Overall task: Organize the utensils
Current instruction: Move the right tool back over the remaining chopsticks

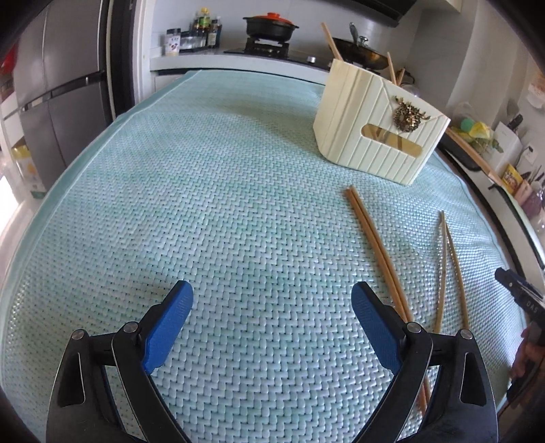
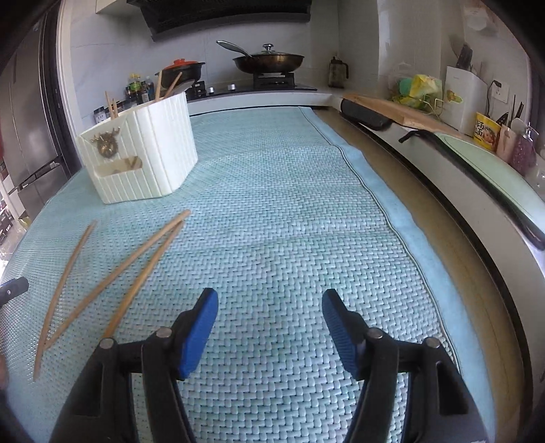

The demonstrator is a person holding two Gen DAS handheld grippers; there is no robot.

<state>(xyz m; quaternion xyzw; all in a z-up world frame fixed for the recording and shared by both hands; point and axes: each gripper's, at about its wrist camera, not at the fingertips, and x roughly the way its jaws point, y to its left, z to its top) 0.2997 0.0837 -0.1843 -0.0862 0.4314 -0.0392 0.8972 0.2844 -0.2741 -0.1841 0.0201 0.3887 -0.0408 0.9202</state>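
Note:
Two pairs of wooden chopsticks lie loose on the woven teal mat (image 1: 238,170). In the left wrist view one pair (image 1: 373,242) runs past my right-hand blue pad, and the other pair (image 1: 456,283) lies farther right. A cream ribbed holder (image 1: 374,136) with a gold ornament stands behind them with several chopsticks upright in it. My left gripper (image 1: 272,293) hangs open over bare mat, nothing between its fingers. My right gripper (image 2: 269,296) is also open and empty. From it the loose chopsticks (image 2: 119,276) lie to the left and the holder (image 2: 146,153) stands at the far left.
The mat's blue edge (image 2: 391,204) and a bare counter strip run along the right. A stove with a black pot (image 1: 270,27) and a pan (image 2: 269,61) stands at the back. A grey fridge (image 1: 61,95) is at the left. A cutting board (image 2: 402,109) and jars line the right counter.

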